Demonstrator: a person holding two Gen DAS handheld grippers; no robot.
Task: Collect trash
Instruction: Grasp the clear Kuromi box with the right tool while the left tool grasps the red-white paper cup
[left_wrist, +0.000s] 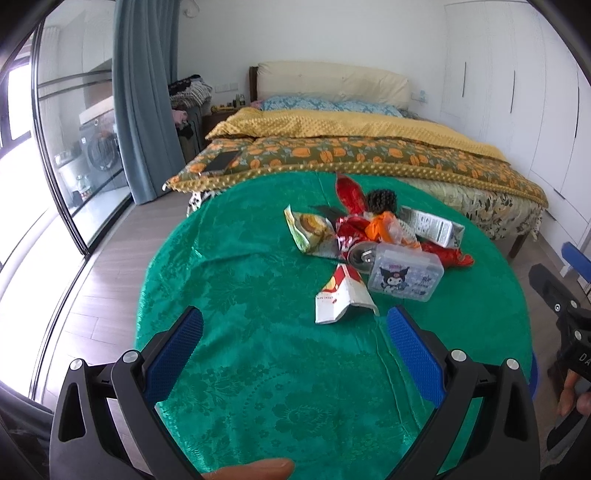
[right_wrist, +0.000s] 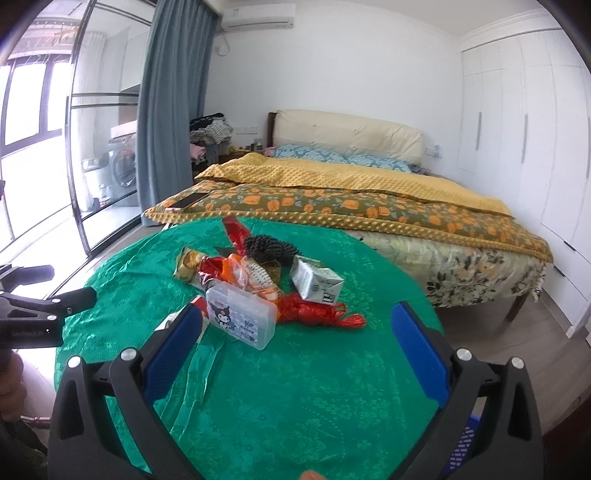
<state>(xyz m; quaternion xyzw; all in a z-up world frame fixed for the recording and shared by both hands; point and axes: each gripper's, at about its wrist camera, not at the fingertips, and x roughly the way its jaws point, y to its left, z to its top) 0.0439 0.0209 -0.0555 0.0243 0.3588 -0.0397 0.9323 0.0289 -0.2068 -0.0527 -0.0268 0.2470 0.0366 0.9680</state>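
A pile of trash lies on a round table with a green cloth (left_wrist: 240, 369) (right_wrist: 314, 406). It holds a torn red-and-white carton (left_wrist: 341, 295), a green snack bag (left_wrist: 308, 230) (right_wrist: 186, 264), red wrappers (left_wrist: 349, 194) (right_wrist: 314, 312), a silver drink carton (left_wrist: 432, 225) (right_wrist: 317, 282), an orange wrapper (left_wrist: 378, 227) and a clear plastic box with a cartoon sticker (left_wrist: 404, 275) (right_wrist: 242, 314). My left gripper (left_wrist: 295, 328) is open and empty, just short of the torn carton. My right gripper (right_wrist: 295, 328) is open and empty, its left finger beside the clear box.
A bed (left_wrist: 351, 147) (right_wrist: 351, 199) with a yellow and orange floral quilt stands right behind the table. A phone (left_wrist: 219, 162) lies on its corner. A blue basket (right_wrist: 461, 450) sits low at the table's right. Glass doors are at left, white wardrobes at right.
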